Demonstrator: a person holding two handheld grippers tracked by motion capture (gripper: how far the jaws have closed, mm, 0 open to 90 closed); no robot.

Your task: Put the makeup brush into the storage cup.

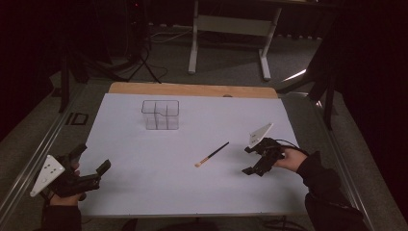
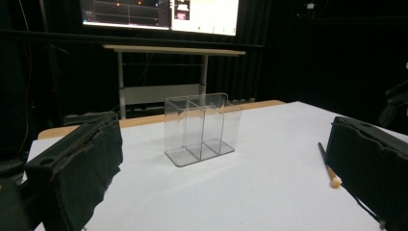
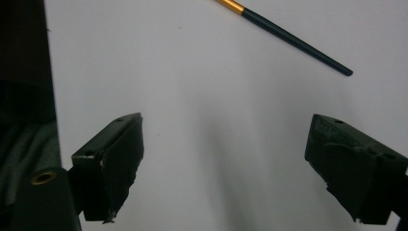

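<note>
A thin black-handled brush with a gold ferrule (image 1: pixel 212 154) lies flat on the white tabletop (image 1: pixel 159 183), near the right gripper (image 1: pixel 250 160), whose jaws stand wide open and empty. The left gripper (image 1: pixel 94 171) hovers at the tabletop's near-left corner, jaws open, facing a clear plastic divided organiser (image 1: pixel 160 114)

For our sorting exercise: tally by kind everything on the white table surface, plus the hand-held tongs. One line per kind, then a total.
Makeup brush: 1
Clear divided organiser: 1
Tongs, left tongs and right tongs, both open: 2
Total: 4
</note>
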